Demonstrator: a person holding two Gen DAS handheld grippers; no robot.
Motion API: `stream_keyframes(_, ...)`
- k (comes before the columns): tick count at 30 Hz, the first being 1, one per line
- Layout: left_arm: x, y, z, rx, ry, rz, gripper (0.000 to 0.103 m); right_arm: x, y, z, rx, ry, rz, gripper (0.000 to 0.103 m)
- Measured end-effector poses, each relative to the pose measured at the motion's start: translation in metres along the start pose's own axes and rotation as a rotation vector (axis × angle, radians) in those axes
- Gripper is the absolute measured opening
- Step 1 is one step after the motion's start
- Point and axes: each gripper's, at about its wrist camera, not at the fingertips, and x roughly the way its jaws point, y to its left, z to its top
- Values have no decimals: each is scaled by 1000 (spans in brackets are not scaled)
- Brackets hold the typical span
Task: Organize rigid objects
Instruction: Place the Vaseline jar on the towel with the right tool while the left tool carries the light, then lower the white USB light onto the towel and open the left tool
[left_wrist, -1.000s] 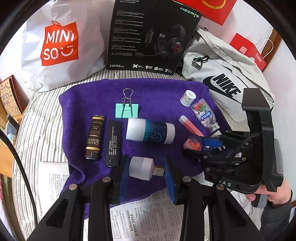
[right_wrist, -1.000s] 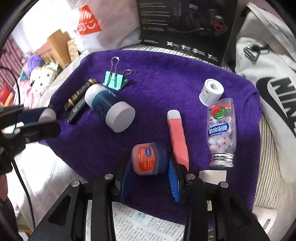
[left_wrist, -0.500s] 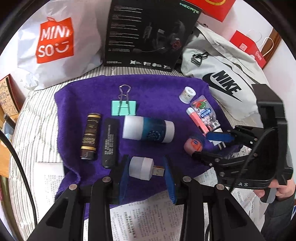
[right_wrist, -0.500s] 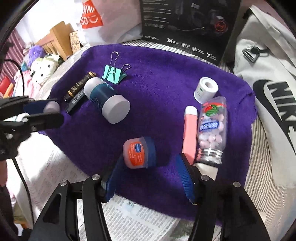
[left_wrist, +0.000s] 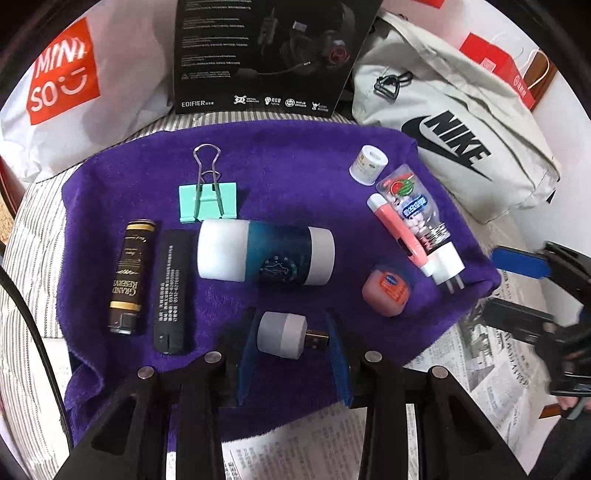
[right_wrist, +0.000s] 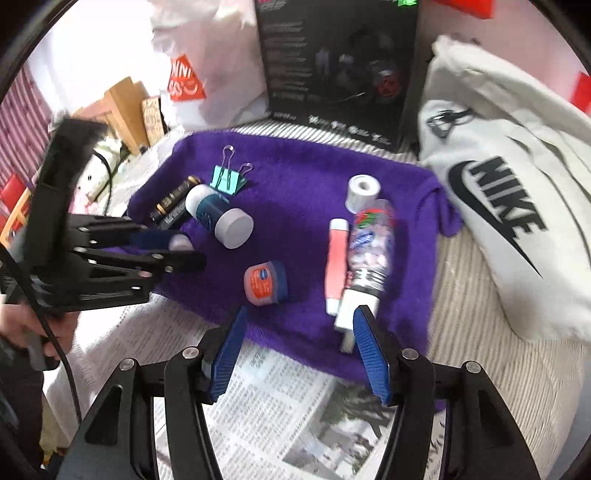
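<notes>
White USB light (left_wrist: 282, 332) btwn left gripper (left_wrist: 291, 341) jaws, on purple towel (left_wrist: 295, 155).

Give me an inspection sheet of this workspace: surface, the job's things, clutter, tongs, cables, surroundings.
Surface: purple towel over a striped cover, newspaper at the near edge.
Job's things: USB night light, orange balm jar, blue-banded cylinder, pink tube beside the candy bottle, white roll, teal binder clip, two dark sticks.
Clutter: white plug by the bottle.
Tongs: left tongs shut on the USB night light; right tongs open, holding nothing.
Cables: black cable at the left tongs.
Surroundings: Miniso bag, headset box, Nike bag.
</notes>
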Motion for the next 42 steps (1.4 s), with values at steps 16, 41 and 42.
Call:
stream_keyframes(16,7,-30,9,120,1,156,34,-36,-27,-47,208,-73,59,60)
stream_keyframes(41,-91,-47,-36,78,-71,119,93,-71,1,-85,297,-83,30,65)
stream_keyframes(42,-96,-49,-38,79,-82,128,96,-73,4,-86,294,-83,15,65)
